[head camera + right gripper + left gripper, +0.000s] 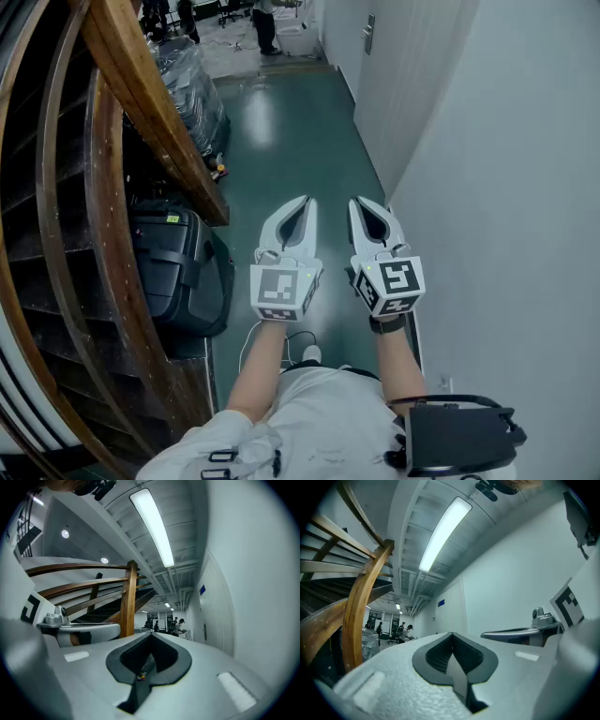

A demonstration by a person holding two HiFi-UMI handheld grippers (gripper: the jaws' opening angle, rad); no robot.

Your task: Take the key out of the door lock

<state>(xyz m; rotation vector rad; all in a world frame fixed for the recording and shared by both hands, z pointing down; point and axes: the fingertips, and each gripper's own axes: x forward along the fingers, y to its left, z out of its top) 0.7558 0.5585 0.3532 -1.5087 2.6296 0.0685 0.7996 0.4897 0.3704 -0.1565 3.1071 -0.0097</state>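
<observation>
The left gripper and the right gripper are held side by side in front of the person, both pointing toward 12 o'clock along a corridor. They sit just beside each other without touching. In the left gripper view the jaws of the left gripper are closed together with nothing between them. In the right gripper view the jaws of the right gripper are likewise closed and empty.

The door stands in the white wall at about 1 o'clock, well apart from both grippers. Its handle shows as a small dark plate. The key is too small to make out at this range.

A wooden stair rail runs along the 9 to 11 o'clock side. A black case sits on the green floor below it, at 9 o'clock from the left gripper. People stand at the far end at 12 o'clock.
</observation>
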